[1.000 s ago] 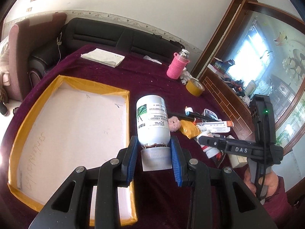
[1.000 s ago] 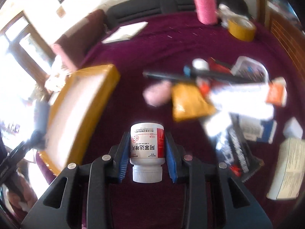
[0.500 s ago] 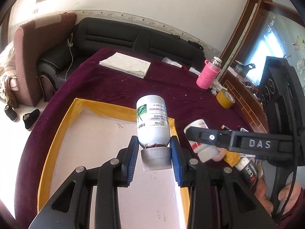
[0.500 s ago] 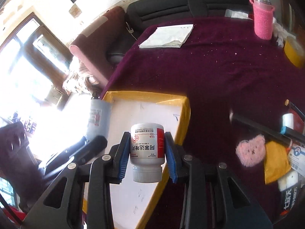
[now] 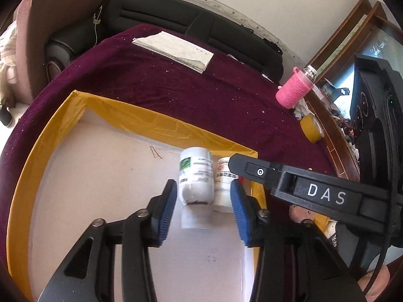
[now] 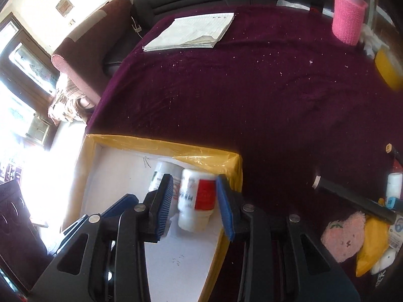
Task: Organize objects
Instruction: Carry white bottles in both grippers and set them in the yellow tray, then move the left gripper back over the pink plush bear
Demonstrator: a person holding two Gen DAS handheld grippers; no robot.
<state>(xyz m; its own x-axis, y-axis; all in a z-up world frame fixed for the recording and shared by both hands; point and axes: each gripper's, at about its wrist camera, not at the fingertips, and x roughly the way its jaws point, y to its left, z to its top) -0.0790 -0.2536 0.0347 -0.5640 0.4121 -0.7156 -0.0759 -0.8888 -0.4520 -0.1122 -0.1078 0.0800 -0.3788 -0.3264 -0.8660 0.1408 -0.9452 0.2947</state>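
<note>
A white bottle with a green label (image 5: 195, 178) lies blurred on the floor of the yellow-rimmed tray (image 5: 63, 163), cap toward me. My left gripper (image 5: 202, 211) is around it with its jaws opening, and the pads stand clear of its sides. Right beside it, a white bottle with a red label (image 6: 199, 196) is tilted between the blue pads of my right gripper (image 6: 195, 201), which is shut on it low over the tray's far right corner. From the left wrist, this bottle (image 5: 223, 181) shows partly behind the right gripper's black finger (image 5: 314, 191).
On the purple cloth beyond the tray lie a paper pad (image 5: 176, 50), a pink-sleeved bottle (image 5: 293, 91) and a yellow tape roll (image 5: 311, 128). A pile with a pink plush (image 6: 345, 236), yellow packet (image 6: 370, 241) and black rod (image 6: 352, 196) sits right. A black sofa (image 5: 176, 12) stands behind.
Both grippers carried their bottles from the pile side over the tray and sank toward its floor. The left jaws have spread and let go of the green-label bottle.
</note>
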